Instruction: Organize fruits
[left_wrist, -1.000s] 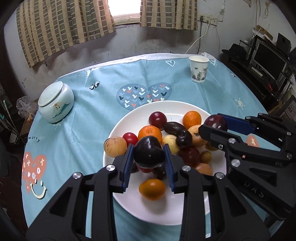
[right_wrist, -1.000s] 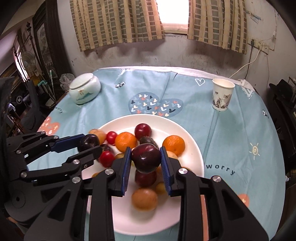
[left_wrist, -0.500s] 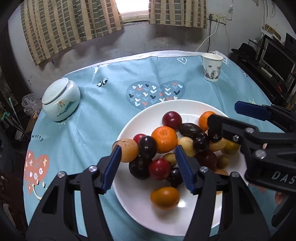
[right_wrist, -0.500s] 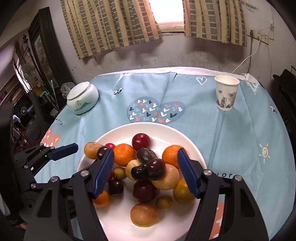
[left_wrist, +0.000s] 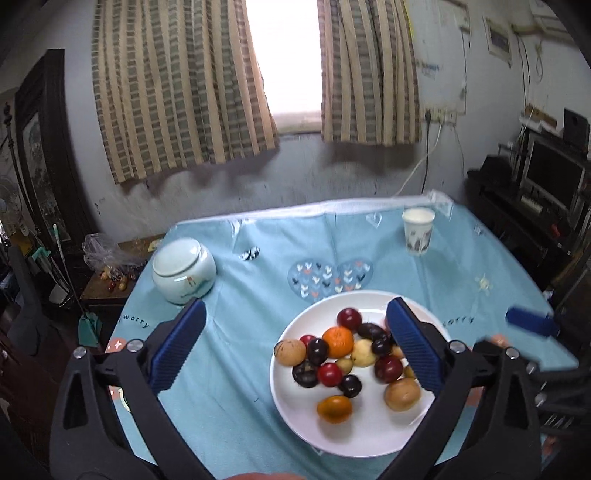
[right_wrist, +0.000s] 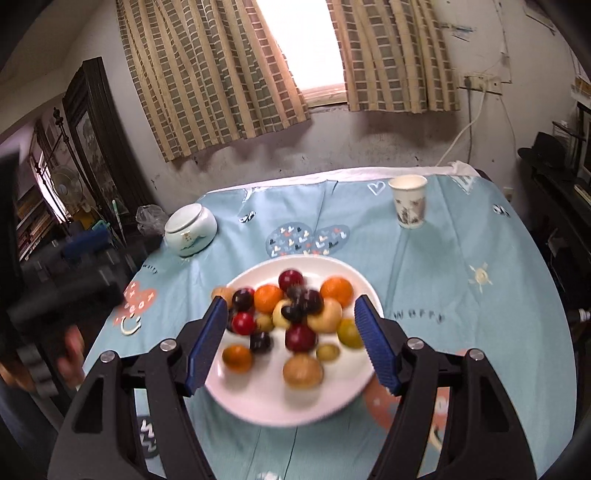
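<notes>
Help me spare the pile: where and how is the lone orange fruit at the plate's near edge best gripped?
Grip the orange fruit across its widest middle, coming from above. It lies apart from the heap on bare white plate, so probably both fingers fit beside it. The left gripper is empty, jaws opening.

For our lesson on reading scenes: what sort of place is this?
Probably a lived-in home room: a round table under a printed cloth, striped curtains at a window, a screen on a cluttered side shelf.

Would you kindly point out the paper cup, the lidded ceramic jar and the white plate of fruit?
paper cup (left_wrist: 418, 235), left wrist view, on its printed side.
lidded ceramic jar (left_wrist: 183, 270), left wrist view, on its front wall.
white plate (left_wrist: 369, 435), left wrist view, on bare near rim.
</notes>
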